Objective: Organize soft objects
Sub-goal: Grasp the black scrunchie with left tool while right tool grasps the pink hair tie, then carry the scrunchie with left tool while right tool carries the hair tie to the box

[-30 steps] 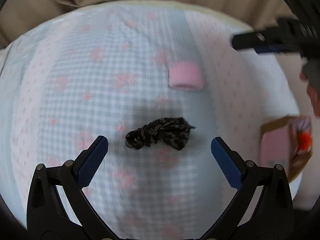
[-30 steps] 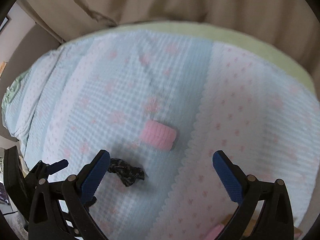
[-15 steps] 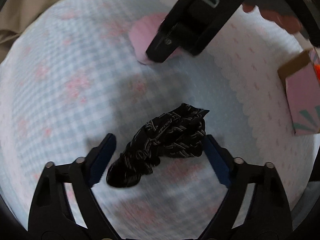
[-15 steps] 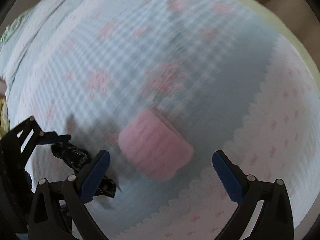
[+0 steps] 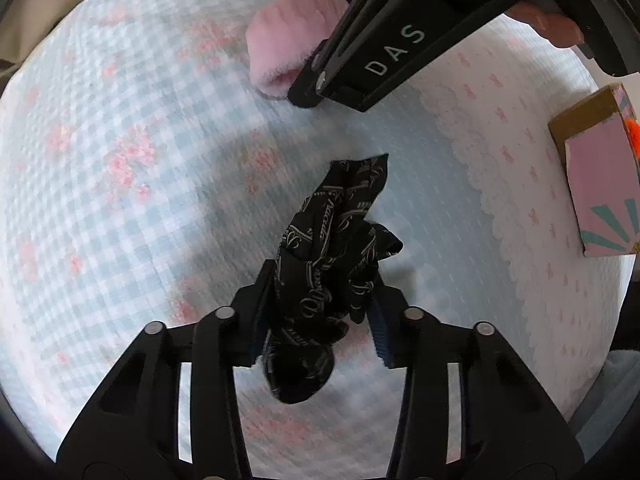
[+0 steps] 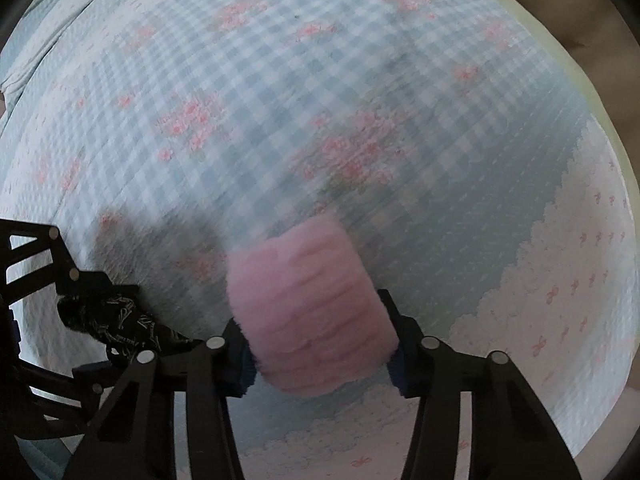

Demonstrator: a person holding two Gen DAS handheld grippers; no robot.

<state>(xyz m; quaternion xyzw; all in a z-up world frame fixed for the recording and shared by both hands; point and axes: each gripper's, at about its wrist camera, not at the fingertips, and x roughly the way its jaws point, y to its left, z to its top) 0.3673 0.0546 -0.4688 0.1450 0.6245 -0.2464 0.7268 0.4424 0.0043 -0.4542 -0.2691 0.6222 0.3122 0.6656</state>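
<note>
Wedged between left claw (image 5: 320, 312) fingers, black scarf (image 5: 332, 264); pink roll (image 6: 312, 316) between right claw (image 6: 320, 344).

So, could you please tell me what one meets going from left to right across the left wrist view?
Pink fluffy roll → black patterned cloth, held in the left tool → pink cardboard box at the right edge. The right tool crosses the top diagonally, overlapping the roll, so I leave it out.

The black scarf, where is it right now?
The black scarf is pinched in the left tool, just above the checked bedspread. The pink roll, gripped by the right tool, is its nearest neighbour.
</note>
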